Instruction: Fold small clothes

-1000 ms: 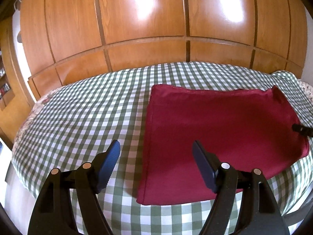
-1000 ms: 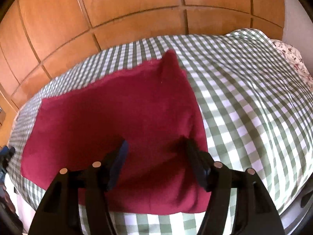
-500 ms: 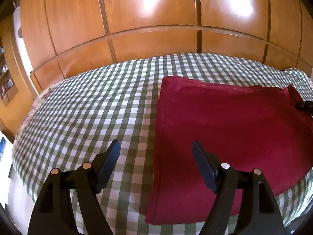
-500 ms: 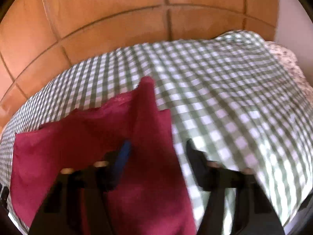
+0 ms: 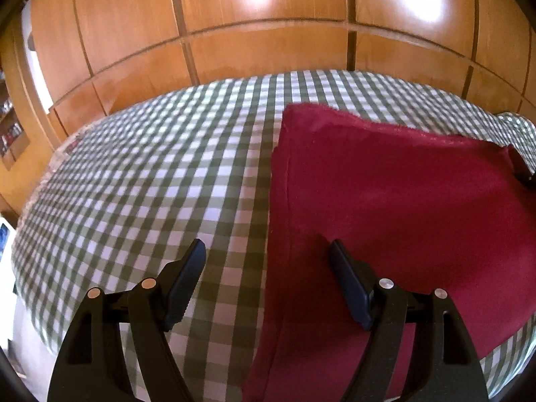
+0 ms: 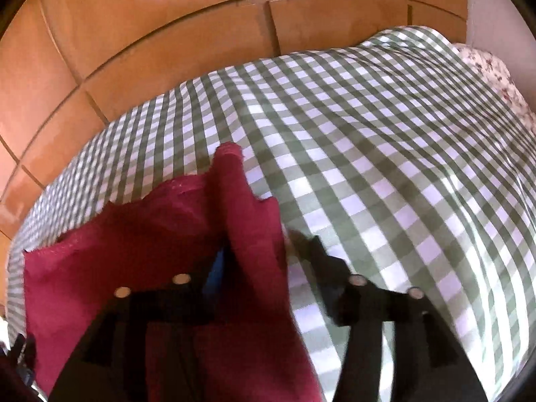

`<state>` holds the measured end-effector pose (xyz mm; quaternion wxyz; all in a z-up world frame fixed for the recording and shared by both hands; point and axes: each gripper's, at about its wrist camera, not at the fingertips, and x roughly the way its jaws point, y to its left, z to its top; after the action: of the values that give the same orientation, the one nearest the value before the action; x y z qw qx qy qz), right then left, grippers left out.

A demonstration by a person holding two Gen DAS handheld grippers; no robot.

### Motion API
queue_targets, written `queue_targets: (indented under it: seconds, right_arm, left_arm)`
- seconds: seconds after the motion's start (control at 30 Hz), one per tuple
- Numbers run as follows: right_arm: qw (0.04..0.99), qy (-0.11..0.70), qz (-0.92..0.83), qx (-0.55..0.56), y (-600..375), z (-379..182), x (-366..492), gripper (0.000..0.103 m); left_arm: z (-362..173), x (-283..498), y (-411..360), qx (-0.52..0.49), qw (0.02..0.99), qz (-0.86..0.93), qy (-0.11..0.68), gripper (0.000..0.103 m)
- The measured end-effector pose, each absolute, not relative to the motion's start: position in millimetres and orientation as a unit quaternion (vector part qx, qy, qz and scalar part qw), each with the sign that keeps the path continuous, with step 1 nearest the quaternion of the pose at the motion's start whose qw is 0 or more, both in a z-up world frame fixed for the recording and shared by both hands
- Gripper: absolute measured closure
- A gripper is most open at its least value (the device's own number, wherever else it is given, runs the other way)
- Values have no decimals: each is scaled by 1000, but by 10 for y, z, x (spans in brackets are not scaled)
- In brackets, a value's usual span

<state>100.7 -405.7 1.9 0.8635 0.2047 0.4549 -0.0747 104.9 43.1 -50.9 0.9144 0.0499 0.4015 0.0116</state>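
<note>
A dark red cloth point(image 5: 402, 207) lies flat on the green and white checked bedcover point(image 5: 150, 194). My left gripper point(image 5: 268, 264) is open and empty, low over the cloth's left edge, which runs between its fingers. In the right wrist view the red cloth point(image 6: 140, 234) has a raised fold at its far right corner. My right gripper point(image 6: 264, 251) is open, with that fold standing between its fingers; the left finger is partly hidden behind the cloth. The right gripper's tip also shows in the left wrist view point(image 5: 522, 171) at the cloth's far right corner.
A wooden panelled wardrobe point(image 5: 268, 26) stands close behind the bed. A floral sheet point(image 6: 495, 77) shows at the bed's right end. The bed's near edge drops off at the lower left point(image 5: 30, 328).
Both grippers have moved forward along the cloth's side edges. The right gripper went from the cloth's near right area to its far right corner, and the raised fold now stands between its fingers.
</note>
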Motion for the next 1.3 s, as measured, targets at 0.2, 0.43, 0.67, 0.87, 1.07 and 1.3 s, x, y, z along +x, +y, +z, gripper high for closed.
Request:
queue_targets:
  seconds: [0.2,0.43,0.67,0.87,1.07,1.3]
  right_arm:
    - [857,455,-29,241,-4127,81,665,27]
    - [839,463,21,285,-4081,-5,277,25]
    - [834,462,53,297,-3955,-7,136,29]
    - [831,474,66,285,-3859,2,166,49]
    - [831,480,86,267,-3777,150,175,74]
    - [848,452,135,242,-3488,667,239,76]
  left_arm:
    - [-330,924,435,43,924,5,379,28]
    - [-185,786,345,33,932,-16,361,28]
    - [-168,701,227,34,931,-34,361,28]
    - [-202,658,130,40,929,-48,365,28]
    - [-300,692,81,43,922,-61,379,28]
    - [-487,800,108,24,906,-79,415,28]
